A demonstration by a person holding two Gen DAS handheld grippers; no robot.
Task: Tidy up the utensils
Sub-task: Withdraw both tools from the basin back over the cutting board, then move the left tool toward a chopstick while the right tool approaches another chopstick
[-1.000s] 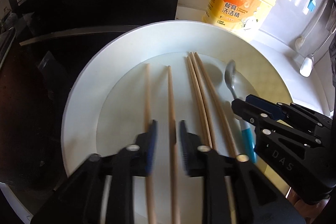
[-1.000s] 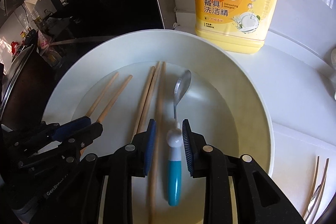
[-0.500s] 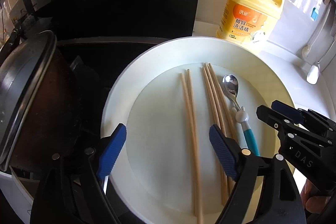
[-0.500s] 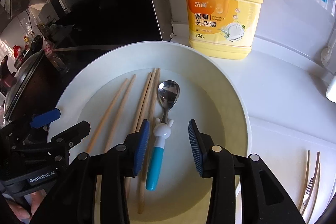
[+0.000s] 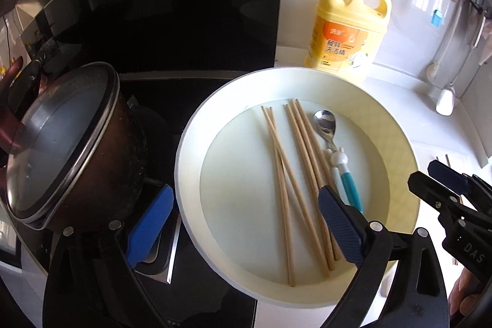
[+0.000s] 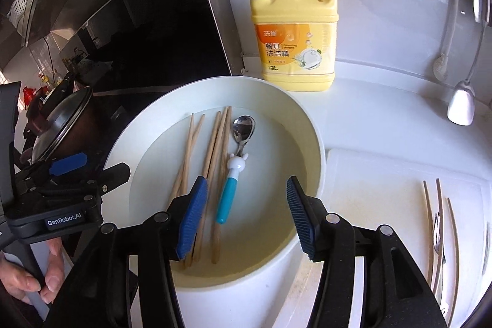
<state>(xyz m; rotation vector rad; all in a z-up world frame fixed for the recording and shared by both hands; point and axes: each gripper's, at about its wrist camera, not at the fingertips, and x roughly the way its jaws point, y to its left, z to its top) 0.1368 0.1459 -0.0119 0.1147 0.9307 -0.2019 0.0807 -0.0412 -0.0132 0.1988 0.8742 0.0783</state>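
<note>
Now that both tools have drawn back and up from the bowl, nothing is held: a second ago each had its jaws nearly closed low over the contents, the left about a chopstick, the right about the spoon handle.

Item 1, left gripper: jaws spread wide and opening, empty; the left pad hangs over the stove edge at 9 o'clock of the bowl, the right pad over the chopstick ends.

Item 2, right gripper: jaws partly spread and opening, empty; the spoon handle lies beyond and between the pads, untouched.

Item 3, white bowl: on the desk, against the black stove, in front of the yellow detergent jug.

Item 4, left pair of chopsticks: loose in the bowl a second ago and well apart; now drawn together, crossing near mid-length.

Item 5, bundle of chopsticks: just to the right of the pair, lying close together.

Item 6, spoon: steel head at 12 o'clock, white-and-teal handle at 6, just beside the bundle.

Item 7, further chopsticks and fork: on the desk at 3 o'clock of the bowl, well apart from it.

Assessment: the bowl's contents appear sorted by kind and released; the outlying pieces likely remain to be gathered.
</note>
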